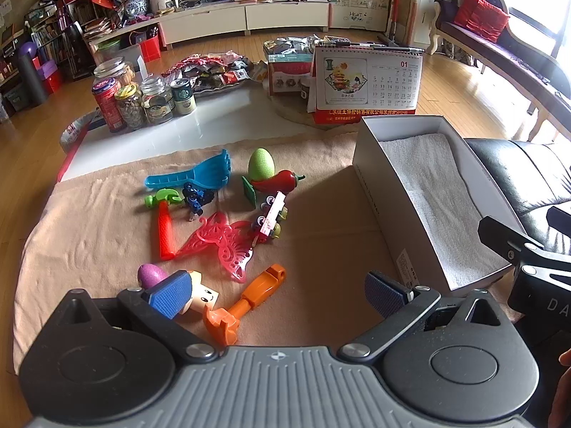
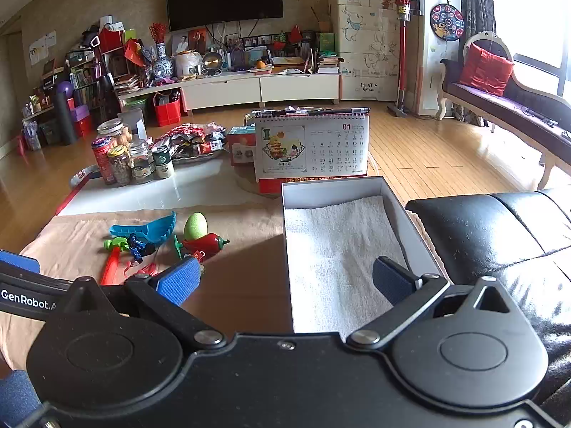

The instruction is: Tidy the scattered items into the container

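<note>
Left gripper (image 1: 280, 294) is level and low over the near edge of the tan cloth (image 1: 89, 235), fingers (image 1: 171, 294) spread wide, nothing between them. An orange clip toy (image 1: 246, 301) lies right in the gap, with a block-head figure (image 1: 200, 294) and a purple egg (image 1: 151, 275) just behind the left finger. Rest of the scatter sits mid-cloth: pink butterfly (image 1: 221, 242), red-handled toy hammer (image 1: 165, 221), blue foot-shaped scoop (image 1: 200, 174), dark blue toy (image 1: 195, 198), green egg (image 1: 261, 165), red chili (image 1: 276, 182), and a small wheeled toy (image 1: 272, 214). White box (image 1: 378, 192), lined with a white towel (image 1: 428, 192), stands open at the right of the cloth with no toys in it. Right gripper (image 2: 285, 280) is held a bit higher and straddles the box's left wall (image 2: 289, 249): left finger over the cloth, right finger (image 2: 390, 280) over the towel (image 2: 332, 242), also wide open and holding nothing. The left gripper's body (image 2: 25, 296) shows at the left edge of the right wrist view. Desk calendar (image 2: 314, 148) and jars (image 2: 125, 160) stand farther back on the bench, well apart from the toys.
</note>
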